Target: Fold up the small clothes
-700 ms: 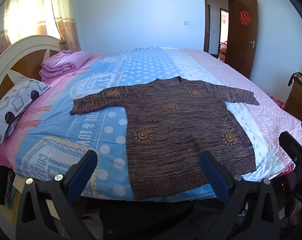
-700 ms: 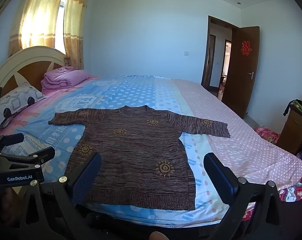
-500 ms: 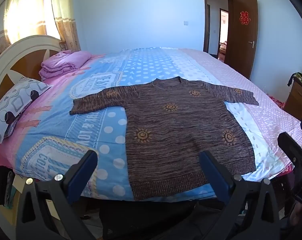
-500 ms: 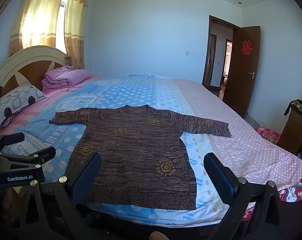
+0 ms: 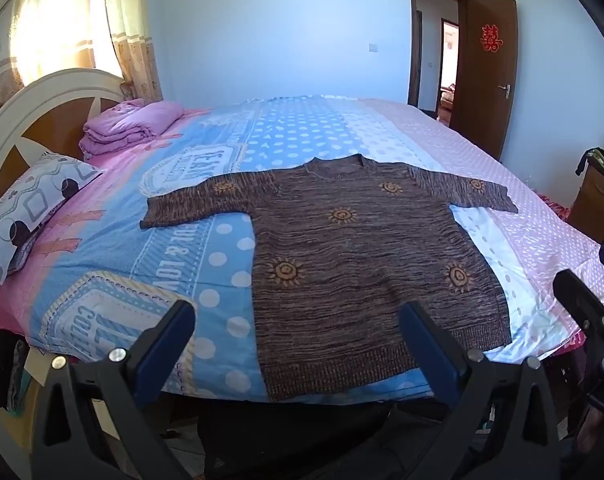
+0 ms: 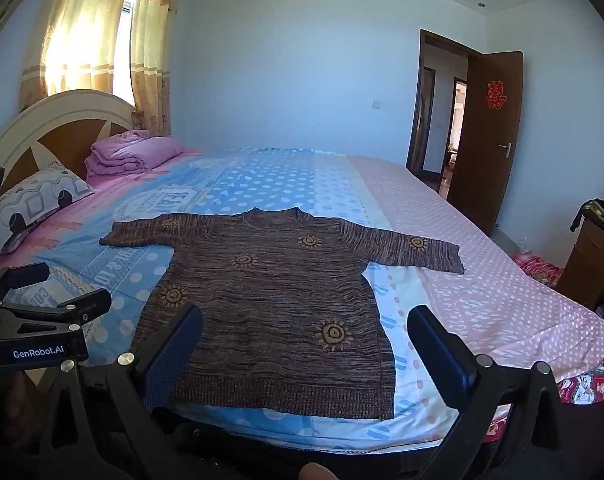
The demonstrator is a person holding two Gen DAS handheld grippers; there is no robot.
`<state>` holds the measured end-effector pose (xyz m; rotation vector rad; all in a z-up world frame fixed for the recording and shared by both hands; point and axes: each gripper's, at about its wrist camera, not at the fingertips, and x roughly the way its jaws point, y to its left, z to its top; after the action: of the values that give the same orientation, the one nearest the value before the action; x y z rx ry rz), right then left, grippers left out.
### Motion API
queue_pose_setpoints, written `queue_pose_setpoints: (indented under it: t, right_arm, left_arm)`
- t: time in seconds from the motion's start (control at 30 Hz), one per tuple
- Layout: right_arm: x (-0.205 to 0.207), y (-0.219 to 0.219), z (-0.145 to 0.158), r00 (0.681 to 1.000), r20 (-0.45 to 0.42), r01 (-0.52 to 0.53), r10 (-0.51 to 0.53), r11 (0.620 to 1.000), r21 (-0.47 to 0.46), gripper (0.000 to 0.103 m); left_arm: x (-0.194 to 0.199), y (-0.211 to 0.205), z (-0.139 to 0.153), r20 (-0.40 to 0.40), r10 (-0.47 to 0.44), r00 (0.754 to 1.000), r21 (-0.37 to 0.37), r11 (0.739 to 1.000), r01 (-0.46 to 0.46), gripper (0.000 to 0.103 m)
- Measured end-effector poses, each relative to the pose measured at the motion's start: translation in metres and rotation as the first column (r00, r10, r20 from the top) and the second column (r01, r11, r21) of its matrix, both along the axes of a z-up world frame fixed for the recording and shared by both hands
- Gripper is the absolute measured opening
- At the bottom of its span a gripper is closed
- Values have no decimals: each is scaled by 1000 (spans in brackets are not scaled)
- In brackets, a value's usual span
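No fold is seen yet: the brown sweater (image 5: 365, 264) is laid flat, sleeves spread, near the bed (image 5: 262, 152) edge, w/ left tool (image 5: 298, 344) & right tool (image 6: 305, 344) held wide open, empty, short of the hem, so all folding is judged left.

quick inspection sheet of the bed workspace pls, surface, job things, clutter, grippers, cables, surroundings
surface: bed with blue and pink patterned sheet.
job's things: brown sweater lying flat, both sleeves spread, hem at the near edge, unfolded.
clutter: folded pink bedding and a pillow by the headboard.
grippers: left hand-held gripper and right hand-held gripper both open, empty, short of the sweater.
cables: nothing seen.
surroundings: curtained window, open wooden door, wooden cabinet at right.
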<state>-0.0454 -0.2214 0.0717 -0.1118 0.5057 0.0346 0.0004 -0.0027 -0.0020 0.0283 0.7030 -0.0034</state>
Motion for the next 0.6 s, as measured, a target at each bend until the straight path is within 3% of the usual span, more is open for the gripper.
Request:
queue_pose_setpoints:
  t: [0.6]
  right_arm:
    - [0,2,-5,1000,-21,-17,17,1000,9,102]
  left_arm:
    - [0,5,0,-1,11,1000,-21,1000,-11,103]
